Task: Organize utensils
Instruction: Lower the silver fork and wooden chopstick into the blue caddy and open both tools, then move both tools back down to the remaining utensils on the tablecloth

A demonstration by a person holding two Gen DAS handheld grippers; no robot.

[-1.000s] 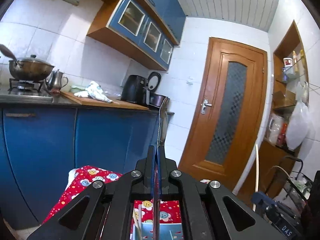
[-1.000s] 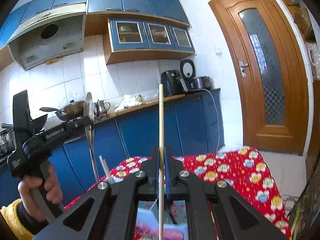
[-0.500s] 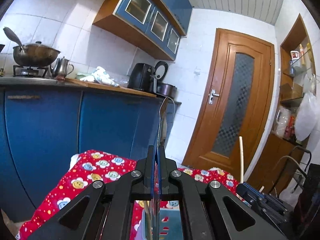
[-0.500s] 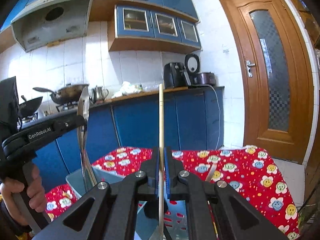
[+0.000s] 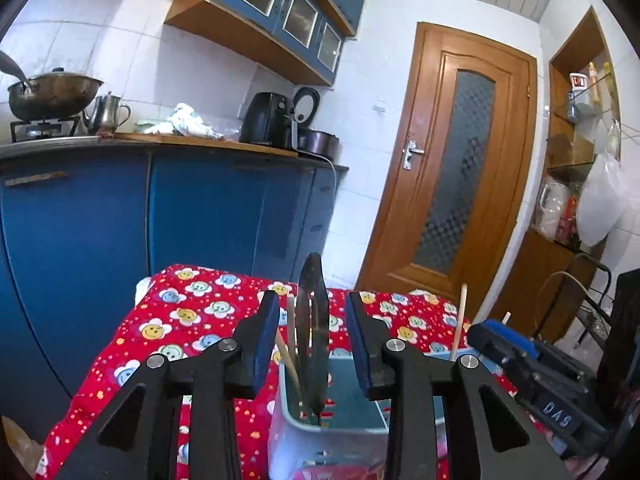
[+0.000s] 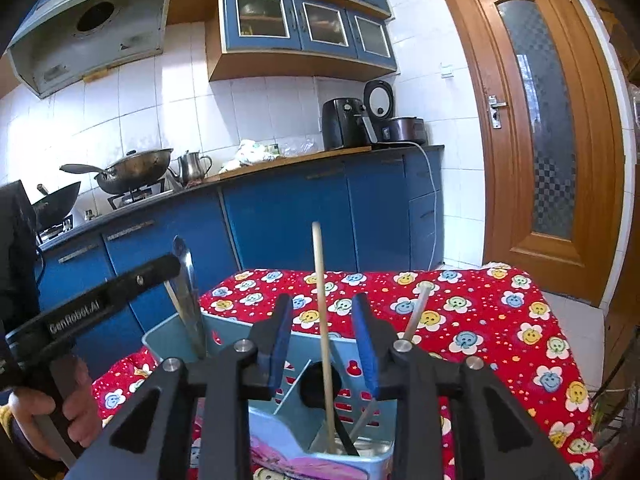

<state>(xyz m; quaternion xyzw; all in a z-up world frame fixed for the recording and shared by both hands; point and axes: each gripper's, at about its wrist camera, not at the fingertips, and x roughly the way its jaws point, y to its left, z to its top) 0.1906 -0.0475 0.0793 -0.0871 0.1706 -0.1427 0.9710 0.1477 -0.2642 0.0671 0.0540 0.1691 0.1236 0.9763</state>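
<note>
A light blue utensil holder [image 6: 224,332] stands on the red flowered tablecloth [image 6: 480,308]; it also shows in the left wrist view [image 5: 328,428]. My left gripper [image 5: 312,336] is open just above it, with a metal spoon [image 5: 312,320] standing free in the holder between the jaws. The spoon shows in the right wrist view [image 6: 186,280] too. My right gripper [image 6: 322,336] is open above another compartment, where a wooden chopstick [image 6: 322,300] stands free between the jaws. A metal-handled utensil [image 6: 414,308] leans in the same compartment.
The other chopstick [image 5: 458,320] and the right gripper's body [image 5: 532,372] lie right of the holder in the left wrist view. Blue kitchen cabinets [image 6: 300,216] stand behind the table. A wooden door [image 6: 548,120] is at the right.
Both grippers came down over the holder and opened. The spoon and the chopstick, held before, now stand loose in the holder.
</note>
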